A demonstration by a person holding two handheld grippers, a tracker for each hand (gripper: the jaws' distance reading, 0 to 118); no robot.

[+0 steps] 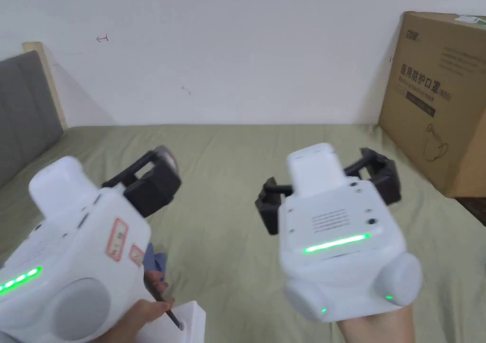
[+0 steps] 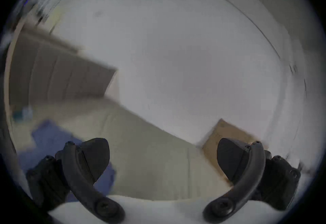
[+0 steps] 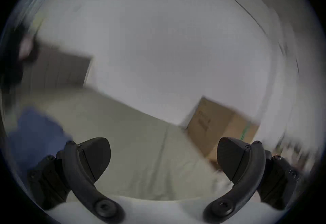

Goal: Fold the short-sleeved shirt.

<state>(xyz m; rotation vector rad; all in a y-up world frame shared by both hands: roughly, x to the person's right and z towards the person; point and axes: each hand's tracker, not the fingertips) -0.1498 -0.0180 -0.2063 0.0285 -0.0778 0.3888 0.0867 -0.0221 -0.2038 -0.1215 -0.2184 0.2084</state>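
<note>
Both grippers raised over the bed (image 1: 228,168).
Cardboard box (image 1: 441,97) closed, contents unseen. Left gripper (image 2: 163,159) and right gripper (image 3: 164,159): jaws wide, empty; blue shirt (image 2: 51,141) lies apart.

- Bed (image 1: 228,168) under an olive-green sheet, running back to a white wall.
- Brown cardboard box (image 1: 441,101) resting on the sheet at the far right corner, against the wall.
- Blue shirt (image 2: 51,141) lying on the sheet toward the left, blurred, shape hard to tell.
</note>
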